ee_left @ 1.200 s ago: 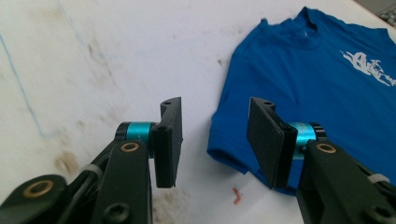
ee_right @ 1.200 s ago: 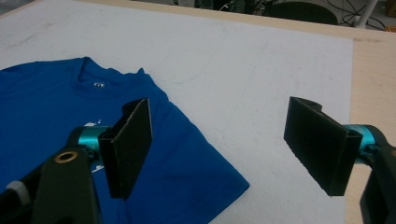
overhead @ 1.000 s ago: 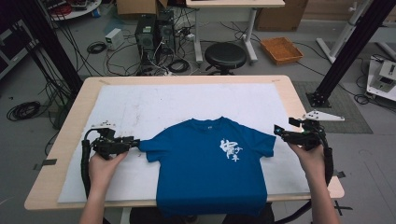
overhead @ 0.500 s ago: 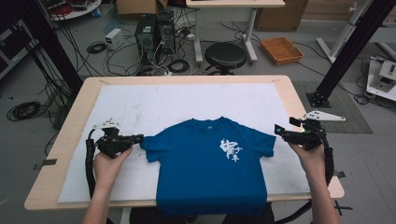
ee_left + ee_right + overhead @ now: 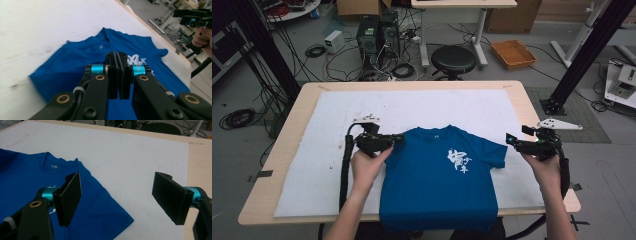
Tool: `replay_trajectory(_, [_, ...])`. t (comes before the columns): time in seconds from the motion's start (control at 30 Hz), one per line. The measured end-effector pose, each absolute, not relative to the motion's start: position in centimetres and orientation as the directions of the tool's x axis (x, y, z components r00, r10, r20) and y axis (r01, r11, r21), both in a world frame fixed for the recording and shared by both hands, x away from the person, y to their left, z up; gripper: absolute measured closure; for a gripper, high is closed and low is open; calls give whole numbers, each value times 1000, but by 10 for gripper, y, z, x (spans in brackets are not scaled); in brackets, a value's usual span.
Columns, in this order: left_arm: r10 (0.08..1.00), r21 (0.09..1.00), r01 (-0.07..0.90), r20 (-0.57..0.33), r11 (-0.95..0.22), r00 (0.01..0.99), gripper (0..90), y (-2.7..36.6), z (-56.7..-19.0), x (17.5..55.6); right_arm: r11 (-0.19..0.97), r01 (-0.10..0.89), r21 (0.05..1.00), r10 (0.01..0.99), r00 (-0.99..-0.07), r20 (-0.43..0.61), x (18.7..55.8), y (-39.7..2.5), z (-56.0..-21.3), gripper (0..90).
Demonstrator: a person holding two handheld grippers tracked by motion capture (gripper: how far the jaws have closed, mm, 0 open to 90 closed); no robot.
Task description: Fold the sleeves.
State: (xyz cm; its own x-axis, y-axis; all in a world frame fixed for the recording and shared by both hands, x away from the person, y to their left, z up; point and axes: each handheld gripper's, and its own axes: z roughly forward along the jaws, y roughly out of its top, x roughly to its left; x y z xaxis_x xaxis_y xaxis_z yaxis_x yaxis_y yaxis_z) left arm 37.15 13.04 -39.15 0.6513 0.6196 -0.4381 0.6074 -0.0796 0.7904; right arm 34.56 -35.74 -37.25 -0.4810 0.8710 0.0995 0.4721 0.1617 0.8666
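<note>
Blue T-shirt [image 5: 439,185] lies face up on the white mat [image 5: 312,170], near-centre of the table [image 5: 532,107]; its hem hangs over the near edge, collar points far, white print sits right of centre. Near the shirt's left shoulder, the left gripper [image 5: 398,138] is held w/ jaws pressed together; in the left gripper view [image 5: 117,58] they meet w/ no gap above the blue cloth, and whether any fabric is pinched between them can't be told from that angle. The left sleeve appears folded in or bunched under that gripper, so the left edge of the shirt reads straight. At the right, the right gripper [image 5: 510,140] hovers just beside the right sleeve [image 5: 492,152] w/ jaws wide apart [image 5: 117,197], holding nothing; the sleeve corner lies flat between and below them. Risks, as judged: if the left jaws hold no cloth, or only a thin layer, a pull will slip off and leave the shoulder rumpled. If the right jaws close too high they'll miss the sleeve; too deep and they may catch the mat as well. The overhanging hem could drag the whole shirt toward the near edge once one side is lifted. Far side of the mat is bare.
</note>
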Motion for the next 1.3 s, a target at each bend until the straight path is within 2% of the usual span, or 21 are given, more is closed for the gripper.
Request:
replay_trajectory(0.23, [606, 776, 620, -439, -117, 664, 875, 89, -410, 386, 163, 479, 863, 871, -480, 102, 347, -358, -375, 233])
replay_trajectory(0.3, [612, 776, 619, -432, -122, 662, 820, 86, -413, 387, 165, 480, 862, 872, -480, 100, 347, -359, -376, 233])
replay_trajectory(0.37, [624, 790, 598, -403, -133, 670, 752, 89, -412, 384, 163, 478, 863, 872, -479, 101, 346, -360, -376, 233])
replay_trajectory(0.6, [702, 788, 584, -304, -196, 644, 680, 117, -405, 359, 157, 481, 862, 874, -474, 105, 346, -361, -376, 232])
replay_trajectory(0.73, [731, 768, 604, -286, -212, 620, 650, 129, -414, 344, 161, 480, 862, 873, -476, 102, 346, -359, -376, 233])
replay_trajectory(0.87, [719, 748, 624, -304, -225, 624, 625, 130, -421, 336, 162, 480, 862, 873, -477, 101, 346, -358, -376, 233])
replay_trajectory(0.93, [704, 741, 627, -313, -239, 638, 641, 127, -422, 335, 159, 482, 862, 874, -474, 104, 346, -358, -376, 233])
replay_trajectory(1.07, [664, 729, 622, -316, -286, 677, 842, 121, -426, 335, 156, 484, 861, 876, -471, 106, 346, -359, -375, 233])
replay_trajectory(1.23, [601, 743, 583, -311, -329, 736, 866, 114, -427, 332, 157, 481, 862, 876, -472, 104, 346, -360, -376, 233])
replay_trajectory(1.3, [535, 757, 539, -301, -370, 790, 865, 107, -425, 327, 158, 482, 862, 875, -472, 104, 346, -360, -376, 233])
